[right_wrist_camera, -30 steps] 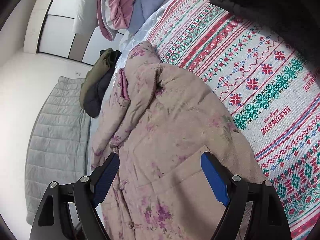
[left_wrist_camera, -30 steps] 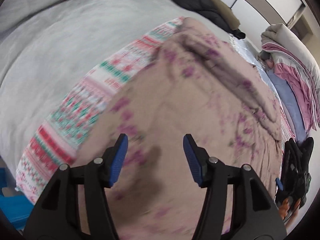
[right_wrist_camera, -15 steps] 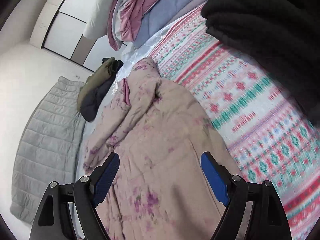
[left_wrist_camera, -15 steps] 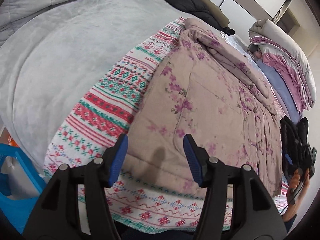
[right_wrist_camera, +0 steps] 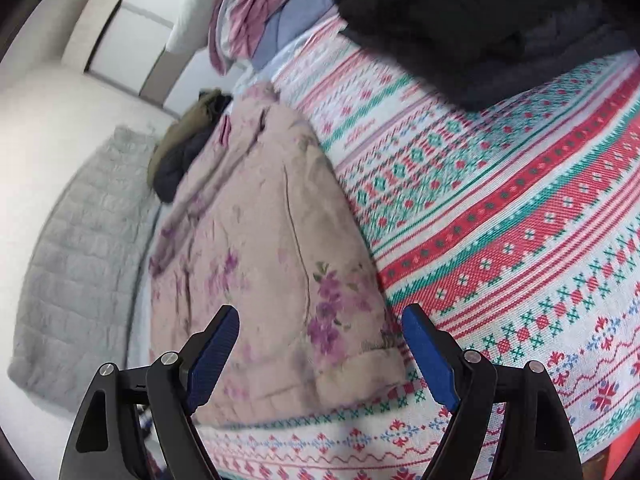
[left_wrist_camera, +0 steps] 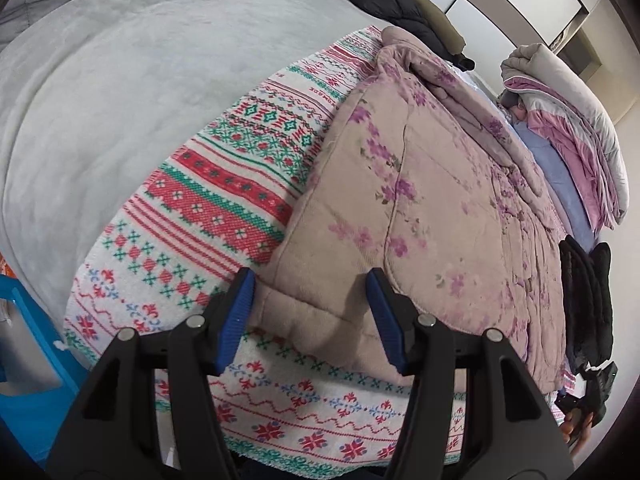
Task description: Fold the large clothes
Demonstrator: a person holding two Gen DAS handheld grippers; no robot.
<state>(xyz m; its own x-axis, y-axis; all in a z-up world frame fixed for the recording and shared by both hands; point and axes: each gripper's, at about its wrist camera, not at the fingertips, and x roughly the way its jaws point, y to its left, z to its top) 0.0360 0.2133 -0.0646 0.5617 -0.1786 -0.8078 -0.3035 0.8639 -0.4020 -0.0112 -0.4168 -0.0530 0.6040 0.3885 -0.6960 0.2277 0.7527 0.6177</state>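
A patterned blanket (left_wrist_camera: 208, 200) is covering the bed, and the floral padded coat (left_wrist_camera: 420, 208) is lying lengthwise across frame centre. Both the left gripper (left_wrist_camera: 310, 314) and right gripper (right_wrist_camera: 320, 354) are hovering released at its lower hem corners, likely preparing to pinch and fold upward. A black garment (right_wrist_camera: 480, 20), upper right, is crowding the landing area.

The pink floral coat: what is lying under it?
The pink floral coat lies on a red-and-green patterned blanket, which shows along its left side and near hem. Whatever is beneath the coat's middle is covered.
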